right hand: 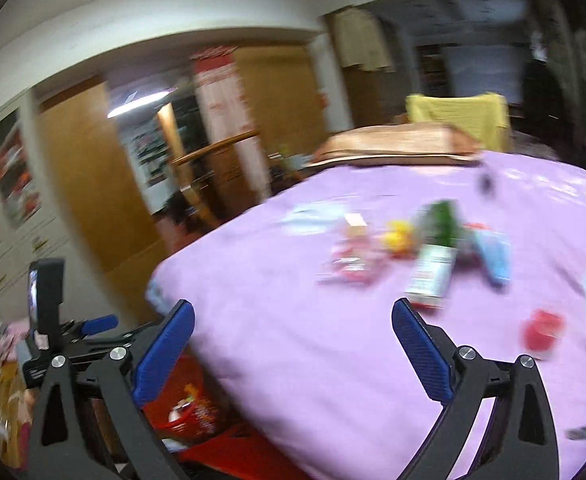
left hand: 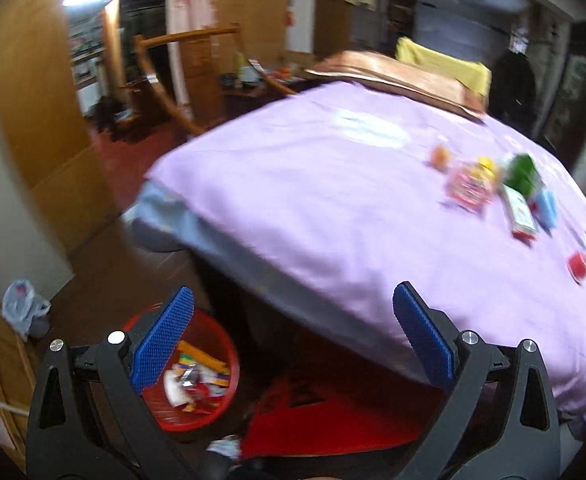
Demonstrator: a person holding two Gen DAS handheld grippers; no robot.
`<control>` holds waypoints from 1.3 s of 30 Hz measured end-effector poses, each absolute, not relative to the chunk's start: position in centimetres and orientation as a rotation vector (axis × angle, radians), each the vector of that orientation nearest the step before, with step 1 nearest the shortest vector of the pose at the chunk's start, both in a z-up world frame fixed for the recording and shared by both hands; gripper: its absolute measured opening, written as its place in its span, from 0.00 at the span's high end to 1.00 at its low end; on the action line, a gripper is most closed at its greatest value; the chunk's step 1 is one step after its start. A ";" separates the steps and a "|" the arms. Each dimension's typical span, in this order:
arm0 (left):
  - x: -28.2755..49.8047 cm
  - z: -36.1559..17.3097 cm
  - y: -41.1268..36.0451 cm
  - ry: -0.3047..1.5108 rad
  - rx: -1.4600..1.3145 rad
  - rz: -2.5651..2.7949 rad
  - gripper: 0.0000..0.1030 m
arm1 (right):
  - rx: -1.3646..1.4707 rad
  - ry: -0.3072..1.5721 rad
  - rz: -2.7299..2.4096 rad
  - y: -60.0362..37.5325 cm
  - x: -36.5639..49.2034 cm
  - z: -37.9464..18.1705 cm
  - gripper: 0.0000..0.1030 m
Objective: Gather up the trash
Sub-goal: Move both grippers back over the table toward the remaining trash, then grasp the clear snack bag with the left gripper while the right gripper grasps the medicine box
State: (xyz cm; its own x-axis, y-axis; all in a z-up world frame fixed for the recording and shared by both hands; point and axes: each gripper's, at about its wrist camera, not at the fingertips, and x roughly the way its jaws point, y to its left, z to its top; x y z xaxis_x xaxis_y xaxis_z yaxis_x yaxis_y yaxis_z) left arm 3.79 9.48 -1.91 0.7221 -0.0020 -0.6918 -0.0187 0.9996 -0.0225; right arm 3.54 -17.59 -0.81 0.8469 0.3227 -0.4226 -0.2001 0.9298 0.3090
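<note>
Both the left gripper (left hand: 293,340) and right gripper (right hand: 293,350) gape wide, holding nothing. Trash (left hand: 493,188) (blurred wrappers, cartons) lies far right on the bed (left hand: 313,200); the red bin (left hand: 197,376) sits near left.

One red bin (left hand: 197,408) sits on the floor off the bed's (left hand: 313,208) corner. Near the bed's far edge: one green carton (left hand: 523,174), one blue packet (left hand: 545,204), one red cap (left hand: 579,266), one pink wrapper (left hand: 469,190).
</note>
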 end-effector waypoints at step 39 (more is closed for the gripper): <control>26.8 -6.1 -10.0 0.940 0.116 -0.303 0.06 | 0.283 0.687 0.132 -24.8 13.5 -6.1 0.06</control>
State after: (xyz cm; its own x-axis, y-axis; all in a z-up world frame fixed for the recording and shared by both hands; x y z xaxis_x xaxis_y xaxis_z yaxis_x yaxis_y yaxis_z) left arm 26.82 -9.96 -6.06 0.5510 -0.2054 -0.8088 0.3058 0.9515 -0.0332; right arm 13.49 -24.79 -6.09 0.7667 0.2124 -0.6059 -0.0272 0.9536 0.2999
